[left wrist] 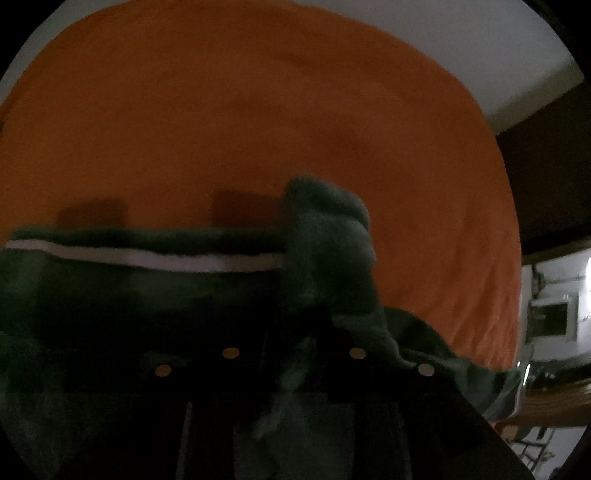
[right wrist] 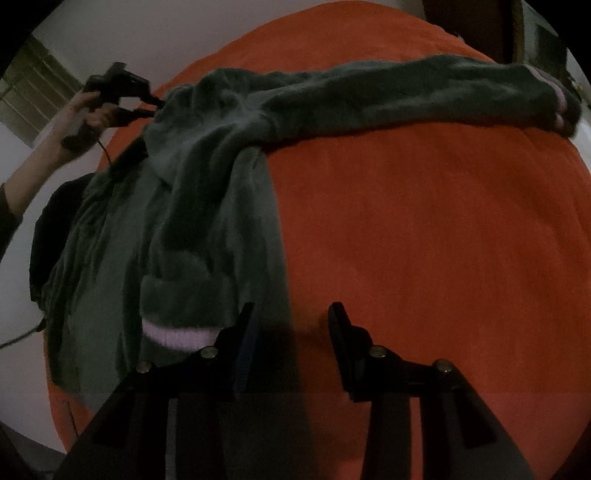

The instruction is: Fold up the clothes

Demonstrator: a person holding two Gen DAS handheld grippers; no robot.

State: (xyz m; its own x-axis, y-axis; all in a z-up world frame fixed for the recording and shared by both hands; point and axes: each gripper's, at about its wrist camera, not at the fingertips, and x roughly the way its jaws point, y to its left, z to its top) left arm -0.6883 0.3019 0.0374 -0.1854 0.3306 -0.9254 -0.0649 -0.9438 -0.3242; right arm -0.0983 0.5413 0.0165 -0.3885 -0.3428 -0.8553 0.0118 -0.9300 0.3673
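Note:
A dark green fleece sweater [right wrist: 207, 206] with pale trim lies on the orange bedspread [right wrist: 424, 240]. One sleeve [right wrist: 406, 92] stretches to the right and ends in a pale cuff [right wrist: 561, 101]. My left gripper [right wrist: 152, 105], far left in the right wrist view, is shut on the sweater's upper edge. In the left wrist view a bunch of the green cloth [left wrist: 328, 236] and a white-striped hem [left wrist: 147, 258] cover its fingers. My right gripper [right wrist: 291, 317] hangs open over bare bedspread. Its left finger [right wrist: 245, 332] is beside another pale cuff [right wrist: 177, 338], with nothing between the fingers.
A person's hand [right wrist: 79, 110] and forearm hold the left gripper, with a thin cable [right wrist: 105, 153] trailing below. Pale wall [right wrist: 129, 33] lies beyond the bed. Furniture and a lit room [left wrist: 554, 317] show past the bed's right edge.

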